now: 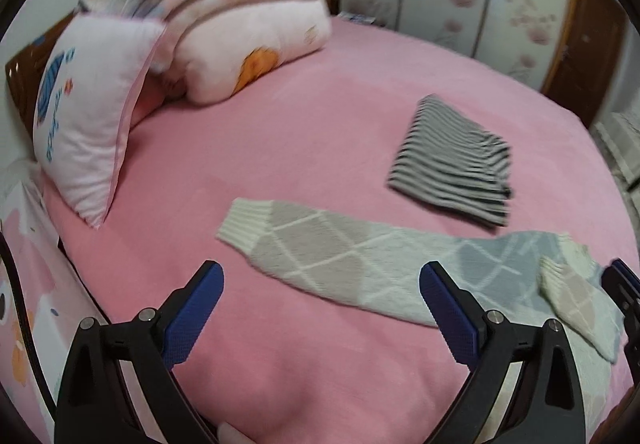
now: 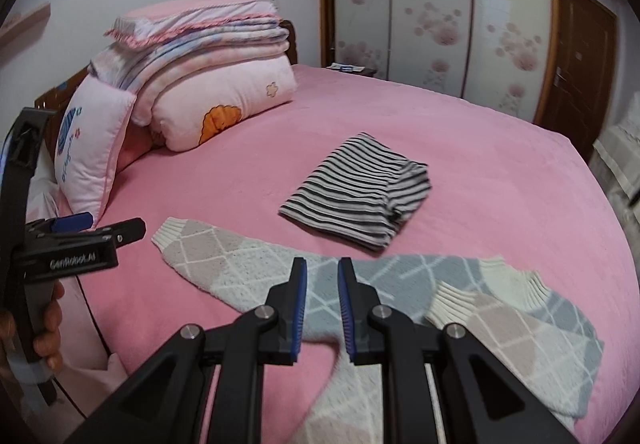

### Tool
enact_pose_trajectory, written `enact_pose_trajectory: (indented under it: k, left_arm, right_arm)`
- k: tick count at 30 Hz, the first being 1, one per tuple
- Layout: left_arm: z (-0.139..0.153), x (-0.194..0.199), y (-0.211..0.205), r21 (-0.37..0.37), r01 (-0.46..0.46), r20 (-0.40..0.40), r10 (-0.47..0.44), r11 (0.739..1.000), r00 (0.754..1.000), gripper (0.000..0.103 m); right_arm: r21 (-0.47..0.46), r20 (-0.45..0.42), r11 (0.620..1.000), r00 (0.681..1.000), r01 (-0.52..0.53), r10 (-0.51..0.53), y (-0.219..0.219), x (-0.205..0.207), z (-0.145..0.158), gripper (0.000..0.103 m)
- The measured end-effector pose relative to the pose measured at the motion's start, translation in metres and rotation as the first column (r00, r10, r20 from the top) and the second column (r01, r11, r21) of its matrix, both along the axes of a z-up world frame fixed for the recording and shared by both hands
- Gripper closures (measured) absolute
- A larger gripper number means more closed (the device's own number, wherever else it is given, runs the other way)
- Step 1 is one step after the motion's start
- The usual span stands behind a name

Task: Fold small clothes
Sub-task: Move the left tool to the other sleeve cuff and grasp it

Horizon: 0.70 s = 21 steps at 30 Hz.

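Your left gripper (image 1: 320, 308) gapes wide and empty, your right gripper (image 2: 322, 308) nearly closed, also empty, over the soft, floppy knit sweater (image 2: 256, 268); pinch its ribbed cuff (image 2: 168, 234).

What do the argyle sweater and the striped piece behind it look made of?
Argyle sweater: thick, soft knit, probably wool or acrylic; ribbed cream cuffs and a fuzzy textured surface show. Striped garment: thin, smooth jersey, likely cotton; it lies flat in limp folds.

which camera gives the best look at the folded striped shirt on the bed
The right wrist view. There the folded striped shirt sits near the middle of the picture, sharp, with its stripes and folded edges clear. In the left wrist view the same shirt lies off to the right and is smeared by motion blur.
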State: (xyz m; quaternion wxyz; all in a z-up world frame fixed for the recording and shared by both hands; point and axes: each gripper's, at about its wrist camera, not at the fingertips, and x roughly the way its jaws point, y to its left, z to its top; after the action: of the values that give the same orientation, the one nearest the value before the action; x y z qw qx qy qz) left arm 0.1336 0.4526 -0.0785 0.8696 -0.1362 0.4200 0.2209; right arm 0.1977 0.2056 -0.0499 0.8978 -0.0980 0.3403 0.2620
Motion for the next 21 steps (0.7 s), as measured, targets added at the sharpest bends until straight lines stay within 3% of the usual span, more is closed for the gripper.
enact_pose_trajectory:
  k: [5,10,17,21]
  left_arm:
    - [-0.049,0.014,0.055,-0.151,-0.079,-0.074,0.069,0.985,0.995,0.006]
    - [-0.100,0.026,0.100,-0.320,-0.194,-0.148,0.153,0.927,0.977,0.024]
    - [-0.154,0.045,0.120,-0.433,-0.312,-0.253,0.218,0.846,0.943,0.031]
    - [-0.175,0.058,0.121,-0.422,-0.355,-0.302,0.240,0.834,0.923,0.031]
  right_arm:
    - [-0.004,-0.051,1.000,0.999,-0.010,0.010,0.023,0.022,-0.029,0.088]
    - [-0.026,-0.096,1.000,0.995,-0.001,-0.002,0.045,0.040,-0.059,0.088]
    - [-0.040,-0.154,0.999,0.988,-0.016,0.010,0.060,0.043,-0.092,0.088]
    - [-0.053,-0.156,0.998,0.988,-0.023,0.015,0.061,0.041,-0.101,0.088]
